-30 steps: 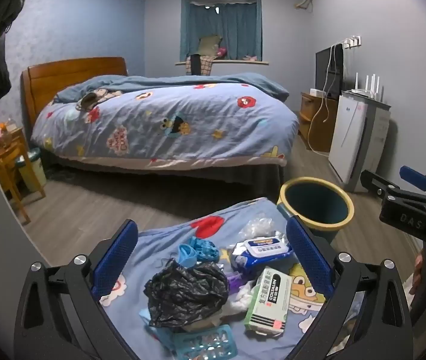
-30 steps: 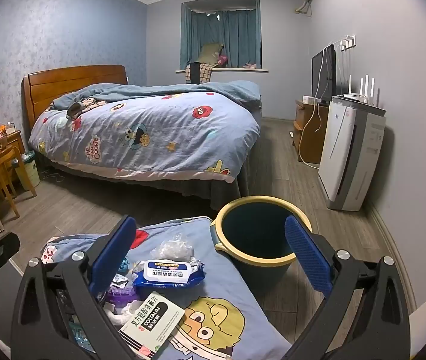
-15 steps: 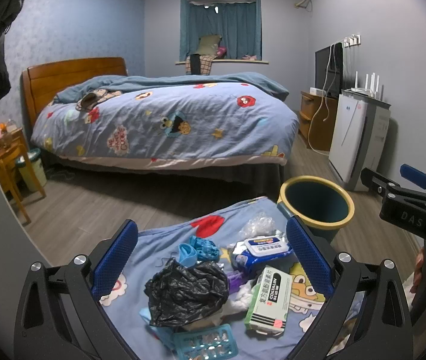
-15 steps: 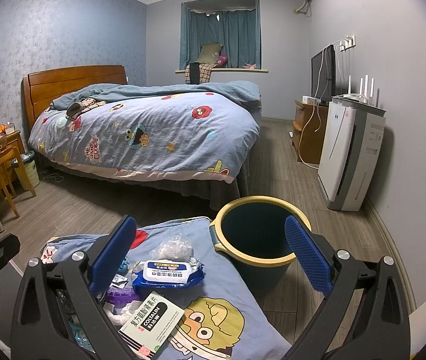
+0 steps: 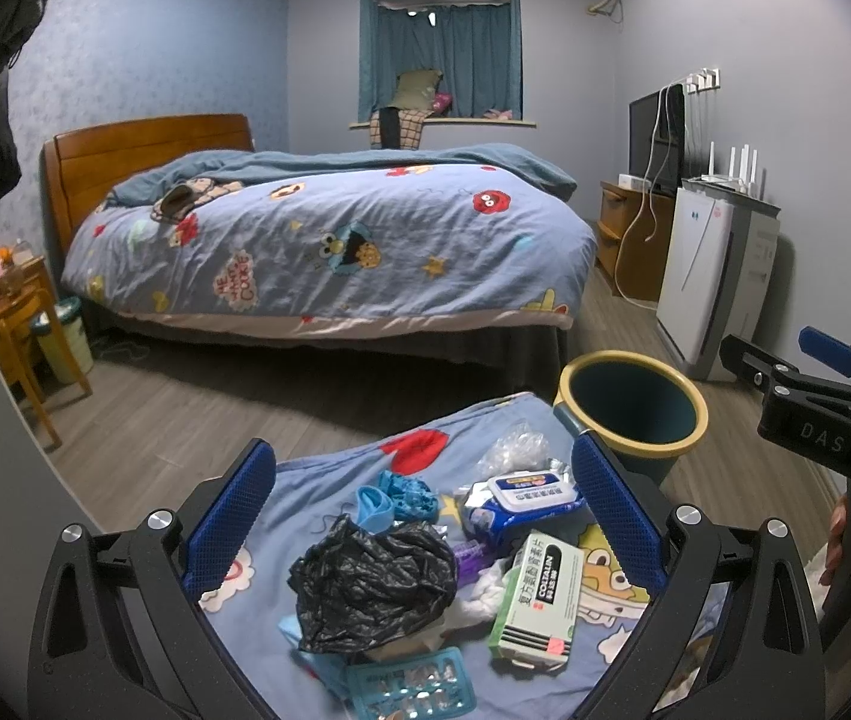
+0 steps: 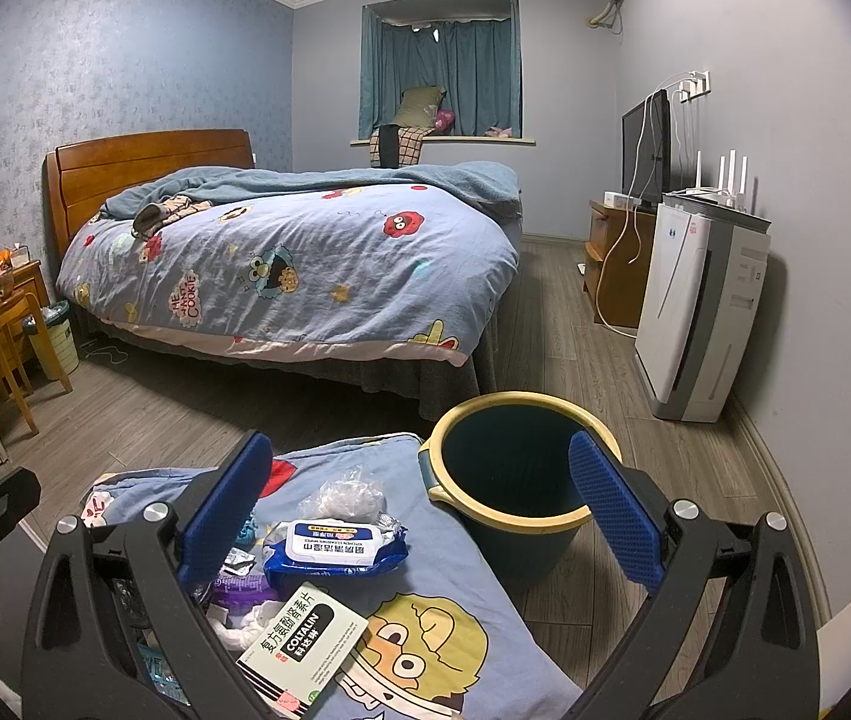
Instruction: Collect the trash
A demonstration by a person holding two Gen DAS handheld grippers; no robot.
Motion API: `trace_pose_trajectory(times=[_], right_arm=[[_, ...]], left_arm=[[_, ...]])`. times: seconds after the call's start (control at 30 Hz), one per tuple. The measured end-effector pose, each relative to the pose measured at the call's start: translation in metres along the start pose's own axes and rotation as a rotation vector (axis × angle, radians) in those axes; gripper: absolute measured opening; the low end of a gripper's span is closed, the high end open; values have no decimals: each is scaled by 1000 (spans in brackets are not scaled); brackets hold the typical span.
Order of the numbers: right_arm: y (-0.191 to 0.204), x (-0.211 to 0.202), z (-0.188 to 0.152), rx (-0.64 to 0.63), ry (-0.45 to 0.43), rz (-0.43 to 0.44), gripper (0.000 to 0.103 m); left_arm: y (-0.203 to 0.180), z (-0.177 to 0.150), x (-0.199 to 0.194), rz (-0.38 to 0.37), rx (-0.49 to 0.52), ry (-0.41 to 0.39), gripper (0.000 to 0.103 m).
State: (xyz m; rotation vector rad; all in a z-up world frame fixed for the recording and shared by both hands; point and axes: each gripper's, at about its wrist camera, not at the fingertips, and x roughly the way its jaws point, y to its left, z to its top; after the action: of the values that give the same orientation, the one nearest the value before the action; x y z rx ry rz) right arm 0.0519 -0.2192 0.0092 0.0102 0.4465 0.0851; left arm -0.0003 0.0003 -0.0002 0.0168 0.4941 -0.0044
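Hovering unchanged since a second ago, both tongs, left and right, gape empty beside the bin; collecting hasn't begun.

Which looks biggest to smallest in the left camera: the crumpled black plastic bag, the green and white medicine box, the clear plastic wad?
1. Crumpled black plastic bag, largest.
2. Green and white medicine box.
3. Clear plastic wad, smallest, though it lies farther from the camera, so its true size is unsure.

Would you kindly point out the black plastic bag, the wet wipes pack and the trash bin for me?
black plastic bag (image 5: 374, 579), left wrist view, on its crumpled middle.
wet wipes pack (image 6: 335, 543), right wrist view, on its white label flap.
trash bin (image 6: 506, 521), right wrist view, on its yellow near rim.
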Motion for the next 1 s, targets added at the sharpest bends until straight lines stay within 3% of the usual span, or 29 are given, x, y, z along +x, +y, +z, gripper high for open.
trace_pose_trajectory(times=[0.7, 0.83, 1.0], right_arm=[[-5, 11, 2, 12, 30, 28, 98], [-5, 34, 15, -11, 64, 88, 98], [4, 70, 28, -27, 82, 125, 98]], left_arm=[[9, 2, 1, -13, 17, -3, 98], [20, 18, 16, 77, 69, 20, 98], [55, 30, 42, 129, 12, 77, 98]])
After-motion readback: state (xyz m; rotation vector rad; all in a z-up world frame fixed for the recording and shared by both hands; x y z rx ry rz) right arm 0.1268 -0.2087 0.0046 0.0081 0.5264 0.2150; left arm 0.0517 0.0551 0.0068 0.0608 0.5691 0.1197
